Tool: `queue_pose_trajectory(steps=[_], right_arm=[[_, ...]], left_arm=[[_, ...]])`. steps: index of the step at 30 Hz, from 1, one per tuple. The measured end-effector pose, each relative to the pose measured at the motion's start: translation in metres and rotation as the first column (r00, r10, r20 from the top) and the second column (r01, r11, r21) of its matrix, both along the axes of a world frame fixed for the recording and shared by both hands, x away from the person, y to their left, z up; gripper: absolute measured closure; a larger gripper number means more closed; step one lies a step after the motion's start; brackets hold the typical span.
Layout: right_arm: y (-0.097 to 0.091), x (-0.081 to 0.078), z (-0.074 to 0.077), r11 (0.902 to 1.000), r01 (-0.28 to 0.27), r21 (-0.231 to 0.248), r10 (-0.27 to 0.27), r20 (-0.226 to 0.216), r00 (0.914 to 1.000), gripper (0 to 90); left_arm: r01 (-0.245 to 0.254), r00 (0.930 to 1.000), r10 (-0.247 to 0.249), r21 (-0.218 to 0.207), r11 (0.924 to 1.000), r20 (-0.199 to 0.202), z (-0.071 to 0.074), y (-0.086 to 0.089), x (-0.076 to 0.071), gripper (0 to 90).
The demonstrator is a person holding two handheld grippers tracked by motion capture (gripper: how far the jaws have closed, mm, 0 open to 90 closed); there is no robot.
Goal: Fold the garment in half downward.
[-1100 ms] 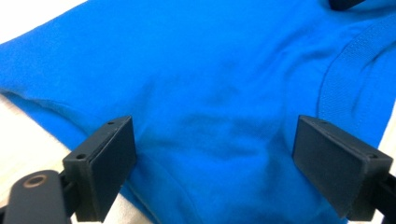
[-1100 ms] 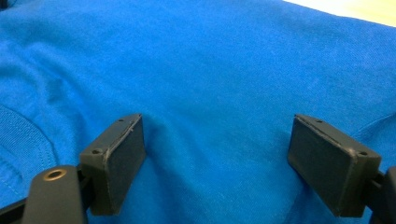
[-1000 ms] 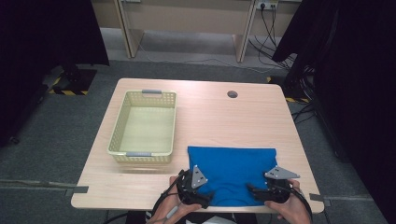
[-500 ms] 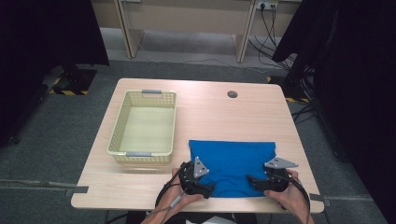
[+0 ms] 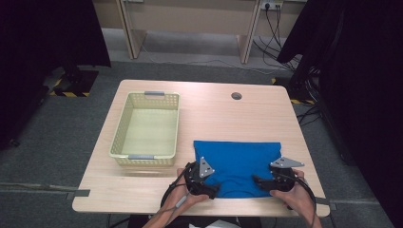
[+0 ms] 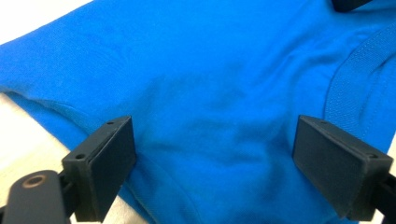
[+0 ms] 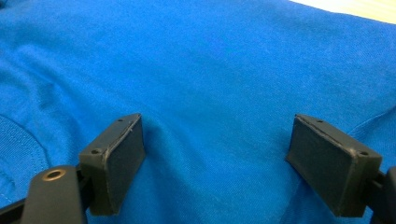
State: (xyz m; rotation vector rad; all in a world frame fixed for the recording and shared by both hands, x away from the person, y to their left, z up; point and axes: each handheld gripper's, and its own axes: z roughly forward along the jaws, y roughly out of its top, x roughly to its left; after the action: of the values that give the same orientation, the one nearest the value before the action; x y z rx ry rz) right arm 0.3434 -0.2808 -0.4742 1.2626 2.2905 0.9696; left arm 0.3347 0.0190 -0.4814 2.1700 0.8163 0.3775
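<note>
- Two hand-held grippers work at the near edge of one folded bright-blue cotton T-shirt (image 5: pixel 237 161), which lies flat on the pale wooden desk (image 5: pixel 209 114).
- Left hand-held gripper (image 5: pixel 209 189): its jaws stand wide apart, the blue cloth directly under and ahead of them, no pad pressing on it; the shirt's near-left corner sits just below this gripper.
- Right hand-held gripper (image 5: pixel 260 181): its jaws are likewise spread open, hovering over the shirt's near-right part with smooth cloth between and beyond the pads (image 7: pixel 116 158).
- Seen from the left hand-held gripper, the knit fabric (image 6: pixel 205 93) is smooth with soft shallow ripples; a ribbed neckband (image 6: pixel 355 70) curves off to the right of its jaws, and a stitched hem edge (image 6: pixel 51 105) runs to the left of them, with bare desk past it.
- Seen from the right hand-held gripper, the fabric (image 7: pixel 224 70) shows faint creases to the left of its jaws.
- No print, label or writing can be read on the cloth.
- Beyond the left hand-held gripper, to its far left, stands a pale-yellow plastic lattice basket (image 5: pixel 122 142) with grey handles, well apart from the shirt.
</note>
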Motion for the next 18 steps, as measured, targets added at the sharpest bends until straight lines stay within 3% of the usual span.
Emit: queue_pose_trajectory(steps=[12,18], right_arm=[[-0.0047,0.0068,0.0002,1.0000,-0.003,0.001,0.003,-0.001,1.0000,18.4],[-0.0027,0.0027,0.0004,0.9994,0.030,0.016,-0.031,0.025,0.9992,16.9]], left_arm=[[-0.002,1.0000,0.002,0.002,1.0000,0.000,0.0002,-0.0044,0.0049,11.8],[-0.003,1.0000,0.003,-0.020,0.9998,0.004,0.0009,-0.0029,0.0042,10.4]])
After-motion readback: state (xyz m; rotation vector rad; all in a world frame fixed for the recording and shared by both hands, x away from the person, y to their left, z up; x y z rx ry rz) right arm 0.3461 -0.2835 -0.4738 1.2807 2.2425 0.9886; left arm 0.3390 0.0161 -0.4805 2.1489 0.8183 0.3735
